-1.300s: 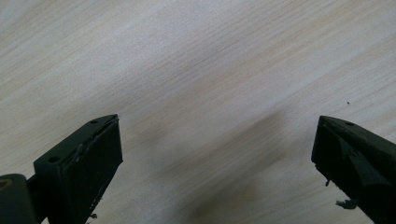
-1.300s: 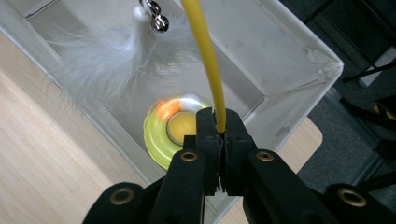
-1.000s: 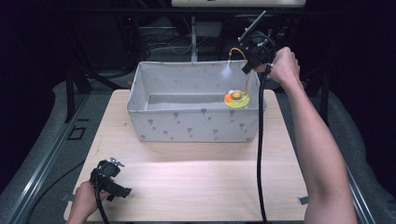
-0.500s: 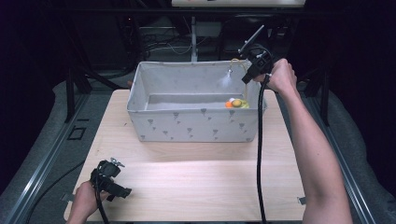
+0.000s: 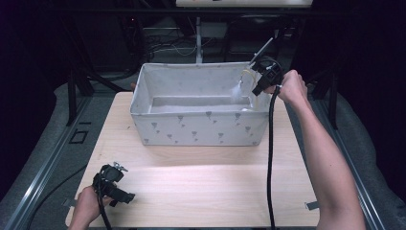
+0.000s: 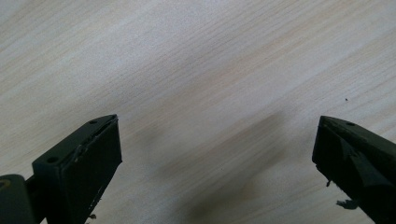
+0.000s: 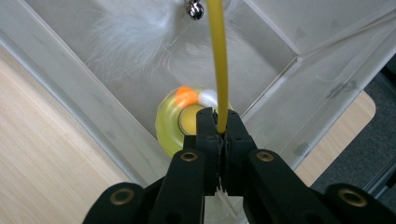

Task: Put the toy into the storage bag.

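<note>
My right gripper [image 7: 218, 123] is shut on the yellow stem [image 7: 217, 56] of a cat toy. The toy's round yellow base [image 7: 170, 128], carrying an orange ball [image 7: 186, 97] and a white ball [image 7: 208, 97], sits low inside the grey fabric bin [image 5: 201, 127] at its right end. A white feather [image 7: 130, 32] and a small bell [image 7: 195, 8] hang from the stem's top. In the high view the right gripper [image 5: 261, 82] hovers over the bin's right rim, feather [image 5: 237, 91] beside it. My left gripper [image 6: 217, 154] stands open over bare wood near the table's front left corner [image 5: 119, 194].
The bin stands at the back middle of the wooden table [image 5: 201, 182]. A black cable [image 5: 269, 153] trails from the right gripper down across the table's right side. Dark frames and cables lie behind the table.
The right gripper has lowered the toy into the bin; its yellow base, earlier seen above the front wall, is now hidden behind it in the high view. The left gripper has not moved.
</note>
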